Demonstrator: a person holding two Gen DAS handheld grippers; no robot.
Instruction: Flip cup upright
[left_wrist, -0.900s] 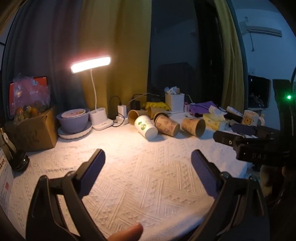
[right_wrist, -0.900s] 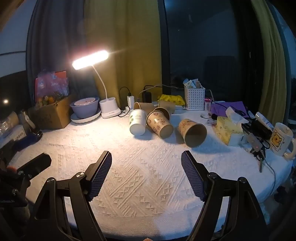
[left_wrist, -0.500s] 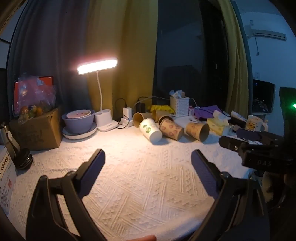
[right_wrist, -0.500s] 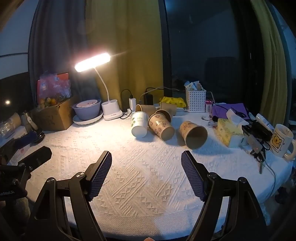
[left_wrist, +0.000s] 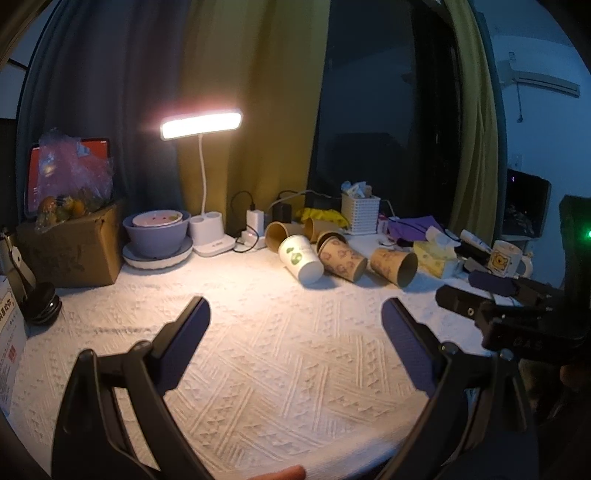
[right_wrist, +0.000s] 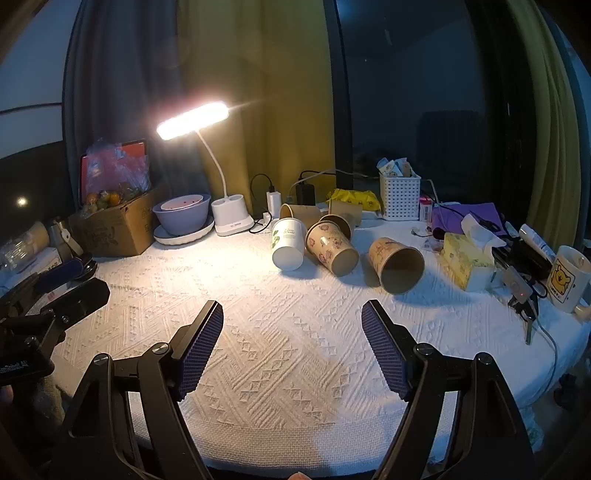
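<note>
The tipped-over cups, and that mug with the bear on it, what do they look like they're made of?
The brown printed cups and the white leaf-print cup look like paper: thin walls, matte, with rolled rims. The bear mug looks like glazed ceramic: thick wall, slight gloss. Both grippers, left and right, hover open, away from them.

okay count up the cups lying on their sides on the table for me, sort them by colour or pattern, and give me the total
White cup with green leaf print: 1
Brown cups with cartoon print: 2
Plain brown cups, at the back: 2
Total lying on their sides: 5
</note>
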